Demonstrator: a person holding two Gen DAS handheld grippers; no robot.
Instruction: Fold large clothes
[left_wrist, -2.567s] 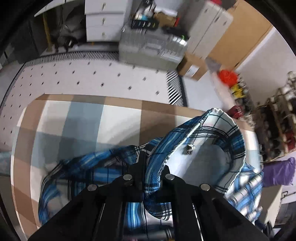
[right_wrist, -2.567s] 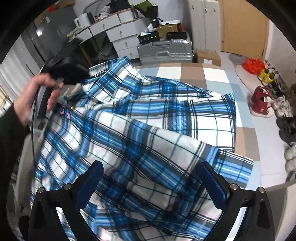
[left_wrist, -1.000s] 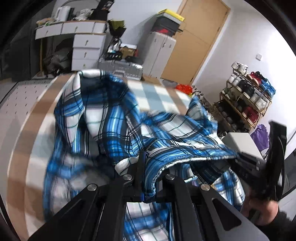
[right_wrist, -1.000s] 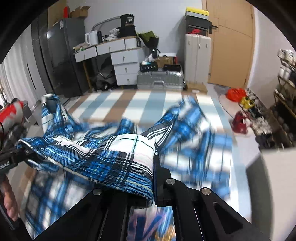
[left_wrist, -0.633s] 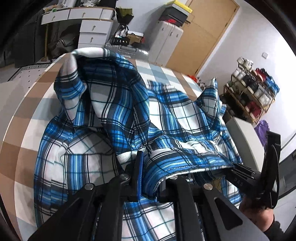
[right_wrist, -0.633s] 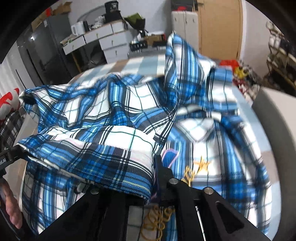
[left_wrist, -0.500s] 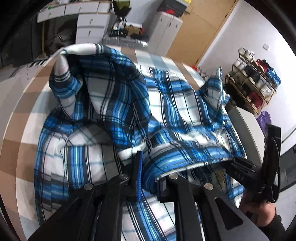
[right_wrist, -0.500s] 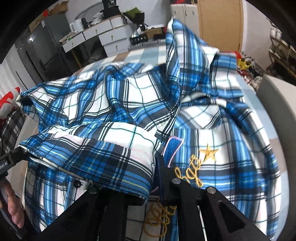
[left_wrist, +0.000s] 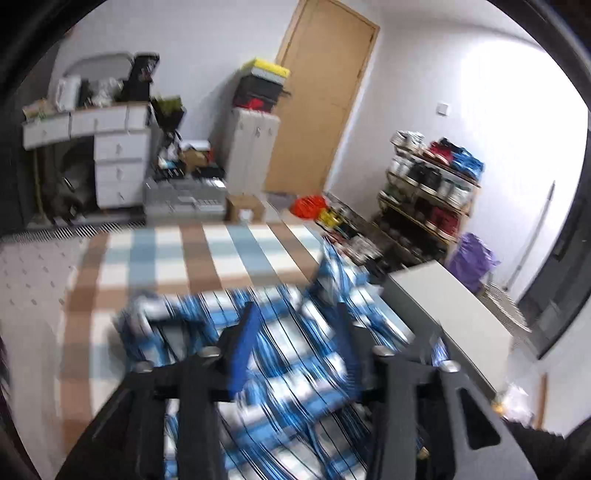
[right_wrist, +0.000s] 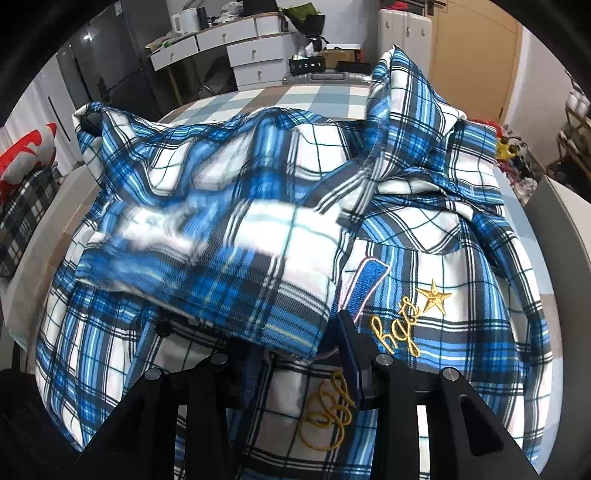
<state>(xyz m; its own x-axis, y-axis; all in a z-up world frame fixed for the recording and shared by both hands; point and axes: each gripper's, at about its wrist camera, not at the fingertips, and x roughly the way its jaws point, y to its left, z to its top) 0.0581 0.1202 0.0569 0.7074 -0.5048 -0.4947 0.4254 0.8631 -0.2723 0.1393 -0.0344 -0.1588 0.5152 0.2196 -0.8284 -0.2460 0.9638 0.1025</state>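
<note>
On the checked bed (right_wrist: 317, 98), the plaid shirt (right_wrist: 424, 266) lies collar pointing away.

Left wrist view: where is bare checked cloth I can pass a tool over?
Bare checked cover lies beyond the plaid shirt, toward the silver suitcase, and along the shirt's left side. The right is crowded: the shirt reaches the grey box.

- Checked brown, blue and white bedcover (left_wrist: 207, 254)
- White drawer unit (left_wrist: 118, 166) against far wall
- Silver suitcase (left_wrist: 184, 199) on floor
- Wooden door (left_wrist: 317, 103)
- Loaded shoe rack (left_wrist: 428, 188)
</note>
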